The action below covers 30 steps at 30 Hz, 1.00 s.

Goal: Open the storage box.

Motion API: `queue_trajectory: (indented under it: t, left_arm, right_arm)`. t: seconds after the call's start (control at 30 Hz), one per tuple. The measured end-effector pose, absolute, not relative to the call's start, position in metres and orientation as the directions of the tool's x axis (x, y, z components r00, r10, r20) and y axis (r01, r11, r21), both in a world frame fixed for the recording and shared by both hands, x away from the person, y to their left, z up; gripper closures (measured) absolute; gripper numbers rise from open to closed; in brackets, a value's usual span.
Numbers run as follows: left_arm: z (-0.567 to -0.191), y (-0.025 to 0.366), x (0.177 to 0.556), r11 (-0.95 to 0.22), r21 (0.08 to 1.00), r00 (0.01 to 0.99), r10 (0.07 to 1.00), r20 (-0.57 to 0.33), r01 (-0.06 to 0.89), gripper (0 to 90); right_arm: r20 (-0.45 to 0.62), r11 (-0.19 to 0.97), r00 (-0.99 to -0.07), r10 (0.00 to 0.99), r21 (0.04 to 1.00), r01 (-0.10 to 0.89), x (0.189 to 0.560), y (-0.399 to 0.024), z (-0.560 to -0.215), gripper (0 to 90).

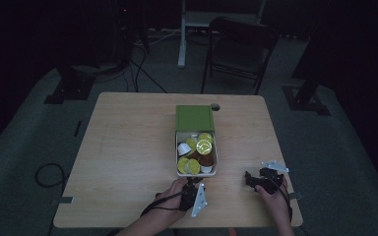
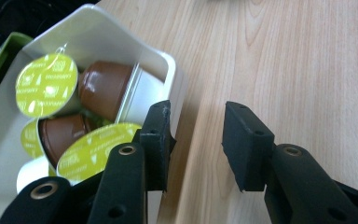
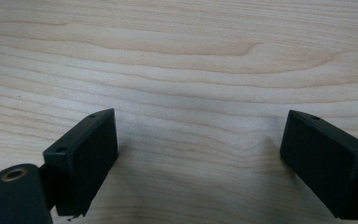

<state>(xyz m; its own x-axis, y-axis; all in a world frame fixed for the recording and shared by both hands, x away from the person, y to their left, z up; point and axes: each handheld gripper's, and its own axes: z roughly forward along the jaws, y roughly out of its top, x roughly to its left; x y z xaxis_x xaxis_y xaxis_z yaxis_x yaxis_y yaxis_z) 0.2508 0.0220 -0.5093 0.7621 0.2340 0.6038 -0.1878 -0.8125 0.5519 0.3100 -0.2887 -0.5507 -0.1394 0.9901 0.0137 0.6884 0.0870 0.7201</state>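
White tray (image 1: 215, 160) runs lengthwise away from the person; both hand-held grippers gape, empty.

1. A light wooden table (image 1: 128, 162) with rounded corners and pale grain stands on a grey floor (image 1: 29, 137); a small round hole (image 1: 215, 106) sits near its far edge.
2. Directly on the tabletop, about midway across, rests a white rectangular box (image 1: 177, 162), long side running away from the person.
3. A green lid (image 1: 194, 118) lies flat on the table, touching the box's far end.
4. In the left gripper view, the box's near corner (image 2: 170, 60) sits on bare wood.
5. The right gripper view shows plain wood grain (image 3: 177, 60) with nothing lying on it.
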Motion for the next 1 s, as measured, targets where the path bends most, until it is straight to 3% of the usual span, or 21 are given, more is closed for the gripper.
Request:
queue_trajectory:
  t: [1.0]
  left_arm:
    - [-0.514,0.085,0.247,-0.802,0.597,0.782,0.355,0.512,-0.027,63.2]
  right_arm:
    - [0.014,0.087,-0.139,0.99,0.72,0.688,0.31,-0.289,-0.551,10.6]
